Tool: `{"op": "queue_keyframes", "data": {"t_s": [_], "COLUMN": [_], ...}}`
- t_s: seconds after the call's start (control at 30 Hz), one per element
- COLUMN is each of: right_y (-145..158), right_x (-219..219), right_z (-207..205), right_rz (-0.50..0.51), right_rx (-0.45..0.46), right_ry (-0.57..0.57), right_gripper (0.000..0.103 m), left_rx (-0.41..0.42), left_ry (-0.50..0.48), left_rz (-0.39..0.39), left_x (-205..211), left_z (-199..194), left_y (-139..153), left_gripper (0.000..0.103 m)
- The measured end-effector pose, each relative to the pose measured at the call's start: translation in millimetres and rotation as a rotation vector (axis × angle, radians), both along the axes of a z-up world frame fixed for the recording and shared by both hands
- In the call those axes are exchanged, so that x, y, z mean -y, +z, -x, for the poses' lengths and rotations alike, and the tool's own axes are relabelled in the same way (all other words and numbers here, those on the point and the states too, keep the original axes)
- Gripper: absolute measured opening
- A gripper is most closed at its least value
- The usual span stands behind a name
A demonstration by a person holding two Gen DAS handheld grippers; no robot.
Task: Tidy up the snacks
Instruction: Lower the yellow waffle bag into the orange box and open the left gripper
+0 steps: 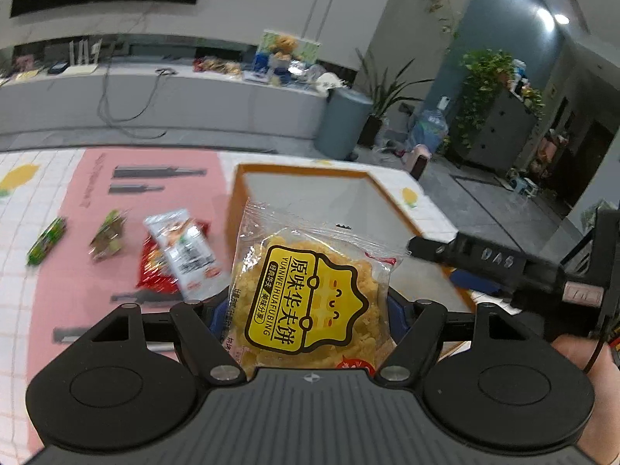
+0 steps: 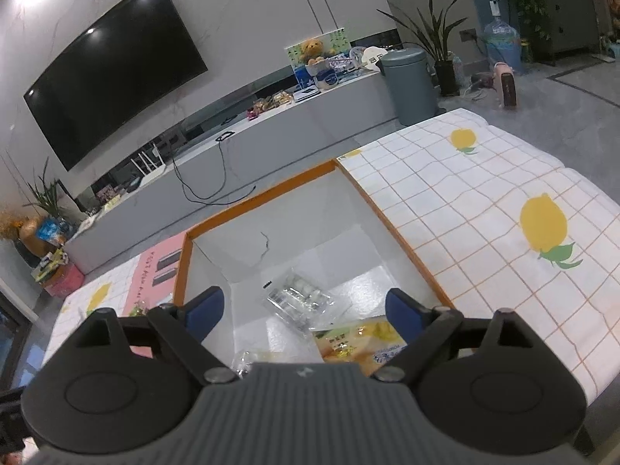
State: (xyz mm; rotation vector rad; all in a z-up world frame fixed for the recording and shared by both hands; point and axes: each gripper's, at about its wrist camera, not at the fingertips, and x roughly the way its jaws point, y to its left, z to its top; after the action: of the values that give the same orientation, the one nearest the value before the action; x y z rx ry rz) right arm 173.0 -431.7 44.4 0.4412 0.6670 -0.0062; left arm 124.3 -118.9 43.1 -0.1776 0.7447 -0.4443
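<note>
My left gripper [image 1: 308, 316] is shut on a clear packet of yellow waffle biscuits [image 1: 310, 290] with a yellow label, gripped by its sides between the blue pads and held upright before the orange-rimmed white box [image 1: 302, 168]. In the right wrist view, my right gripper [image 2: 304, 304] hangs open over the same box [image 2: 263, 190] with nothing between its fingers. Inside the box lie a clear packet of small white pieces [image 2: 300, 294] and a yellow packet [image 2: 360, 339]. On the pink mat [image 1: 116, 201] lie a green bar [image 1: 46, 240], a green-brown packet [image 1: 108, 236] and a white packet [image 1: 186, 255] across a red one [image 1: 155, 271].
The table wears a white checked cloth with lemons [image 2: 484, 201]. The black frame of the other hand-held tool [image 1: 484, 259] reaches in at the right of the left wrist view, with a hand [image 1: 589, 356] below it. Beyond the table's far edge stand a grey bin [image 2: 410, 81] and a low TV bench [image 2: 271, 131].
</note>
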Motion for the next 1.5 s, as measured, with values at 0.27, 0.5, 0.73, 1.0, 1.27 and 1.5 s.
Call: {"op": "queue_keyframes", "data": {"t_s": [0.27, 0.5, 0.73, 1.0, 1.27, 1.5], "right_y": [5.2, 6.3, 7.3, 6.2, 6.3, 6.2], "right_x": [16.9, 33.8, 39.6, 39.7, 39.4, 36.2], "right_z": [5.0, 8.7, 8.6, 8.7, 7.4, 6.8], "right_rz": [0.004, -0.060, -0.074, -0.070, -0.067, -0.055], "right_rx": [0.031, 0.048, 0.056, 0.048, 0.043, 0.040], "right_ry": [-0.037, -0.070, -0.074, -0.083, -0.090, -0.088], "right_gripper": [0.088, 0.088, 0.088, 0.088, 0.088, 0.088], "left_rx": [-0.023, -0.066, -0.081, -0.129, -0.045, -0.035], "left_ry": [-0.002, 0.037, 0.096, 0.141, 0.066, 0.046], "left_rz": [-0.126, -0.181, -0.231, -0.237, -0.287, -0.214], "left_x": [61.2, 95.5, 113.4, 111.1, 116.7, 99.0], "left_z": [-23.8, -50.9, -74.1, -86.7, -64.9, -52.5], "left_y": [-18.0, -41.2, -52.7, -61.1, -54.5, -31.0], "left_gripper": [0.085, 0.085, 0.085, 0.087, 0.098, 0.098]}}
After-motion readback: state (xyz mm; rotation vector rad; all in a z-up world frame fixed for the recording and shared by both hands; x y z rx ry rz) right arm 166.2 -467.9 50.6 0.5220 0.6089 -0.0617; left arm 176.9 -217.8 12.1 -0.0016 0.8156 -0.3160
